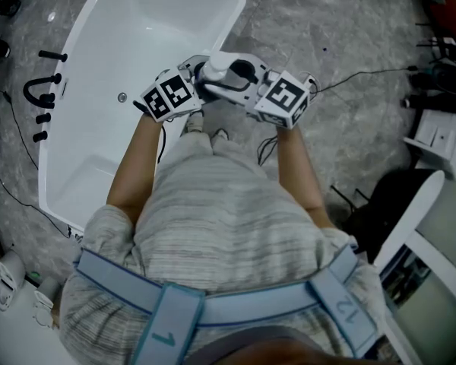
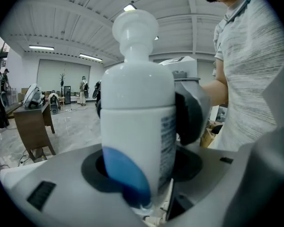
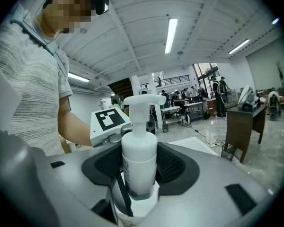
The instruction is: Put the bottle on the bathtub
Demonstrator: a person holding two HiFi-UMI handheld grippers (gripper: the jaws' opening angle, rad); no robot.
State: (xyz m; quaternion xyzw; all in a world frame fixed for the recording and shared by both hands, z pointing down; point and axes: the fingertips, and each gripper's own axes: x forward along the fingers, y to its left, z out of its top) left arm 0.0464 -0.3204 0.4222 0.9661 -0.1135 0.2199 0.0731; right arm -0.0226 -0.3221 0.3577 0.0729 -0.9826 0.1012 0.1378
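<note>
White pump bottle [image 1: 226, 68] carried between two grippers.
Beside the bathtub's [image 1: 99, 143] right rim, the left gripper [image 1: 200, 82] and the right gripper [image 1: 247, 90] clamp the pump bottle from opposite sides; it is held up, not set down.

Grey marbled floor [image 1: 342, 44], black curved tap fittings [image 1: 42, 91] at left, thin black cable [image 1: 365, 73] at right, dark brown wooden desk [image 3: 244, 122], ceiling strip light [image 3: 171, 34].

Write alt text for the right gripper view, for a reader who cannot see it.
A white pump bottle stands upright, gripped between the dark padded jaws of the right gripper. Behind it, the left gripper, with its black-and-white marker cube, meets the bottle from the far side, held by a person in a grey striped shirt.
</note>
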